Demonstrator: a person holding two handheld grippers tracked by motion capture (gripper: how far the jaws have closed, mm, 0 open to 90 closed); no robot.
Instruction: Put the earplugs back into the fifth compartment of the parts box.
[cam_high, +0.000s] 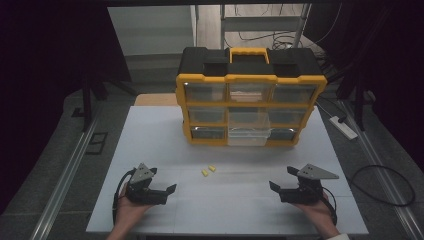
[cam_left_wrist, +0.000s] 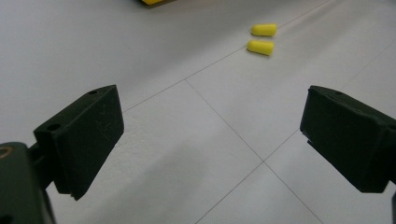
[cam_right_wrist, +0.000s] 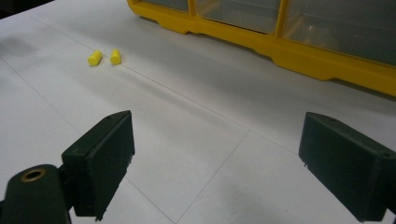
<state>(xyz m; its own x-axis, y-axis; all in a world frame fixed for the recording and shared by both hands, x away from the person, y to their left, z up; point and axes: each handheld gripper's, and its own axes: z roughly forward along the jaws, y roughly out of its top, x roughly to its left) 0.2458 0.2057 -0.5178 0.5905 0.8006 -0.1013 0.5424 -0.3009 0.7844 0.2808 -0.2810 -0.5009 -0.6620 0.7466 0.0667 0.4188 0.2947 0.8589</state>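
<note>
Nothing started yet I'd say: left gripper (cam_high: 161, 186) and right gripper (cam_high: 282, 181) gape empty; two small yellow foam earplugs (cam_high: 208, 170) between, ahead; likely next grab.

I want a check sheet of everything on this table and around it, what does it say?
Surface: white table, thin seam lines, looks clean.
Job's things: two yellow earplugs lying side by side near the middle; yellow-and-black drawer organizer standing at the far side, bottom middle drawer pulled out.
Clutter: nothing seen.
Grippers: left gripper and right gripper, each held in a hand, jaws open, holding nothing.
Cables: a cable trails from each gripper; black cable and power strip on the floor at right.
Surroundings: metal floor rails, dark curtains.
</note>
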